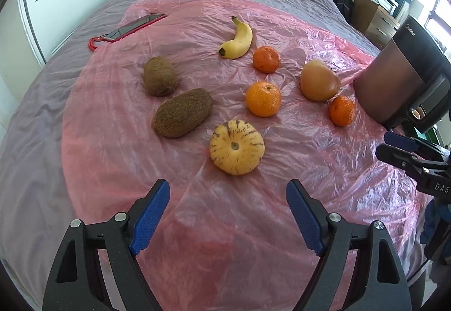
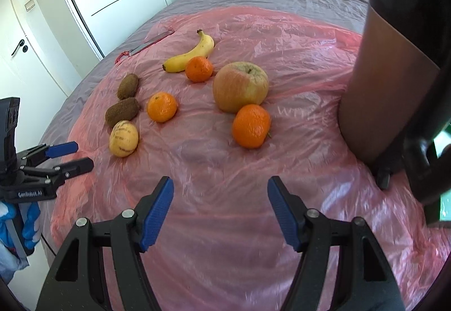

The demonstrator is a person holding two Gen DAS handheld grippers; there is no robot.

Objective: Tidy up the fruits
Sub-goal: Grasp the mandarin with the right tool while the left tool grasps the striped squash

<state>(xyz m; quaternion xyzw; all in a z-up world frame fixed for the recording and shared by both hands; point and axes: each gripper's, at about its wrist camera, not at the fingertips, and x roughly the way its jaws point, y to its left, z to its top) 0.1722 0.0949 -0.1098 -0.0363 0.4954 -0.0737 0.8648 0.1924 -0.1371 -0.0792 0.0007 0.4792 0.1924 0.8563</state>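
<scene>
While both pairs of fingers stand open and empty, we find the striped yellow melon (image 1: 236, 146) straight ahead of our left gripper (image 1: 227, 219), the nearest tangerine (image 2: 251, 126) beyond our right gripper (image 2: 220, 213).

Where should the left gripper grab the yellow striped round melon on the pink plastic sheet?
Grip the yellow striped round melon across its widest middle, coming from above and the near side. It is squat and rounded, stem end up, and the open left gripper already faces it.
</scene>
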